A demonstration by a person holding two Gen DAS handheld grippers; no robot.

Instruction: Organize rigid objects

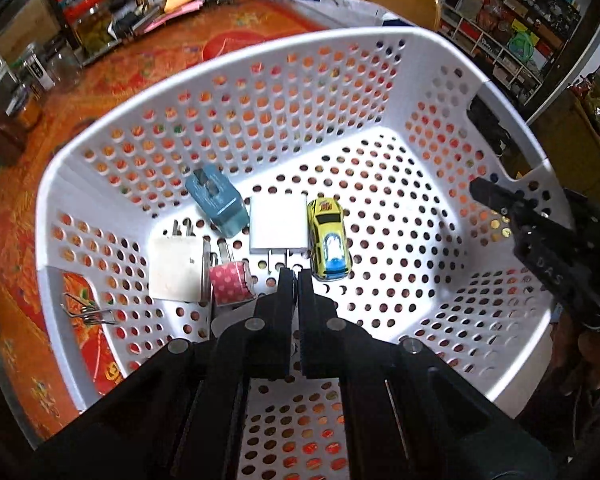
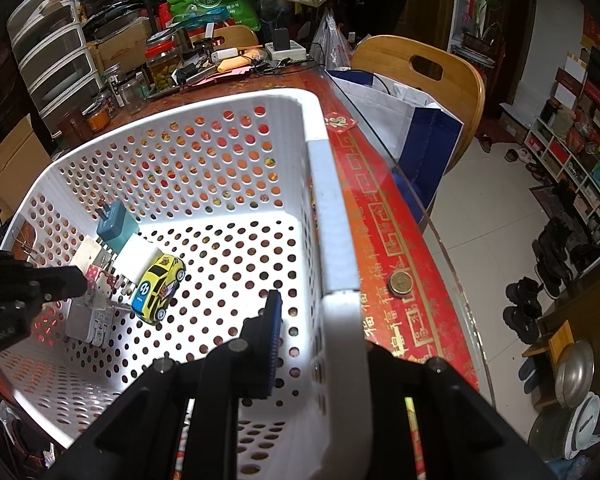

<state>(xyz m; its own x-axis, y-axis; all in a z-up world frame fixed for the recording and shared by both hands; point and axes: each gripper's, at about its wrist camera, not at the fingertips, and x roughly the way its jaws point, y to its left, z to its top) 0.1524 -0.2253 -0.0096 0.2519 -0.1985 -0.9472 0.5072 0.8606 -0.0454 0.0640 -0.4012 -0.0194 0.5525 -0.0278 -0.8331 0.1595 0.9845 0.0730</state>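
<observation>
A white perforated basket (image 1: 228,60) (image 2: 336,216) stands on the red table. In it lie a yellow toy car (image 1: 329,240) (image 2: 159,288), a blue charger (image 1: 217,200) (image 2: 116,224), a white charger (image 1: 278,224), another white charger (image 1: 176,268) and a pink tape roll (image 1: 232,280). My left gripper (image 1: 297,280) hangs over the basket floor just before the car, jaws nearly together, nothing between them. My right gripper (image 2: 320,312) straddles the basket's right rim, one finger (image 2: 272,332) inside, and grips the wall.
A metal binder clip (image 1: 86,312) sits on the basket's left handle. A coin (image 2: 399,282) lies on the red tablecloth beside the basket. Jars and clutter (image 2: 160,68) stand at the table's far end. A wooden chair (image 2: 424,76) with a bag is behind.
</observation>
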